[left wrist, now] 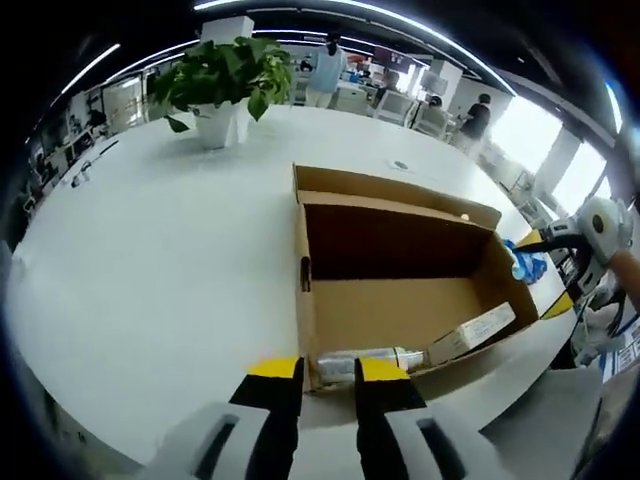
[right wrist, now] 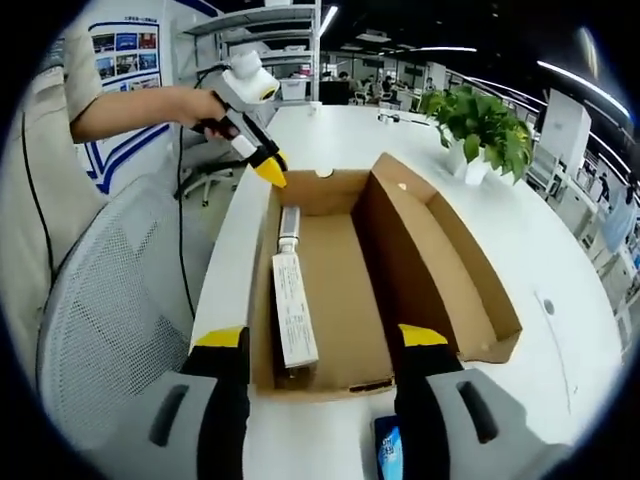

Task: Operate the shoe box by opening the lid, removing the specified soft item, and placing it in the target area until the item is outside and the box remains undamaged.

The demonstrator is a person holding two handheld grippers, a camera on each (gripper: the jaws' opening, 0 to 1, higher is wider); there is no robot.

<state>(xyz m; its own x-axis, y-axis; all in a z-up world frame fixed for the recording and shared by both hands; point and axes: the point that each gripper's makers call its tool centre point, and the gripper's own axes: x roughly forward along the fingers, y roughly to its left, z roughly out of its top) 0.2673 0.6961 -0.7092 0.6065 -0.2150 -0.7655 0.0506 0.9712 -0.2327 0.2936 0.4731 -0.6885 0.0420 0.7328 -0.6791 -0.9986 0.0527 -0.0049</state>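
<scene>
open shoe box (right wrist: 400, 240) holds a slim carton (right wrist: 294, 310); right tongs (right wrist: 322, 350) gape at its end.

One open cardboard shoe box (left wrist: 400, 290) sits on the white counter (left wrist: 150, 270). Inside it lie two things: one long white carton (right wrist: 293, 310) and one silvery tube (right wrist: 289, 224) end to end with it. One blue item (left wrist: 522, 258) lies on the counter outside the box. One potted plant (left wrist: 222, 85) stands farther off. Two grippers show: the left gripper (right wrist: 268, 168) and the right gripper (right wrist: 325, 345). One mesh-backed chair (right wrist: 120, 300) stands beside the counter.
</scene>
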